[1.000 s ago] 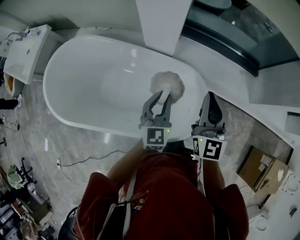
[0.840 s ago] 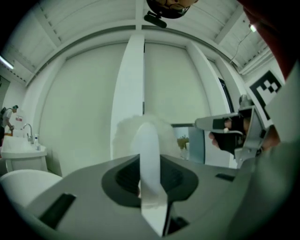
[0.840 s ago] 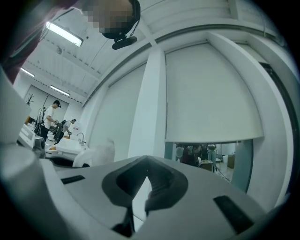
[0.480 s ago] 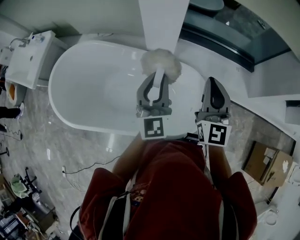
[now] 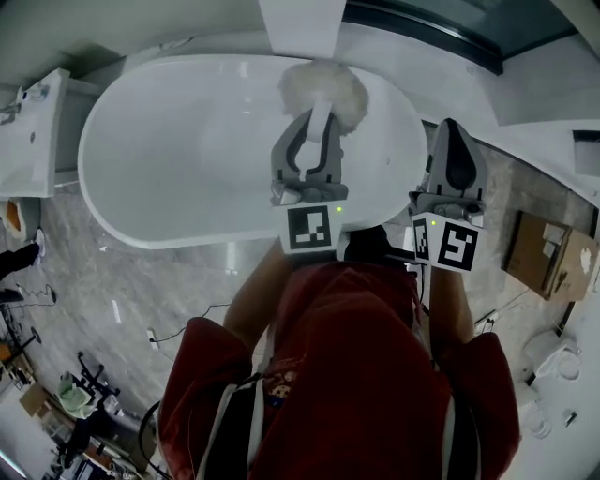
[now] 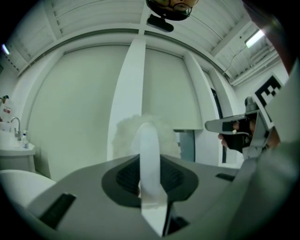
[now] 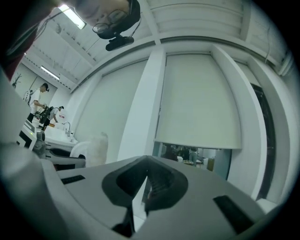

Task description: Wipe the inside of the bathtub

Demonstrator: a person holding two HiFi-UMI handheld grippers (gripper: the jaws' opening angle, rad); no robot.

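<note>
While left gripper (image 5: 317, 120) clamps fluffy duster (image 5: 325, 87) over bathtub (image 5: 127, 217) | white pillar (image 5: 302, 23) just beyond | right gripper (image 5: 456, 131) jaws together

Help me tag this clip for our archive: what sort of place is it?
Probably a bathroom showroom or test set, not a home: a white oval freestanding bathtub beside a white washbasin unit, with loose black cables and a brown cardboard box on the grey marbled floor.

Head view overlooks the bathtub (image 5: 169, 159); both gripper views share the pillar (image 6: 130, 93).
</note>
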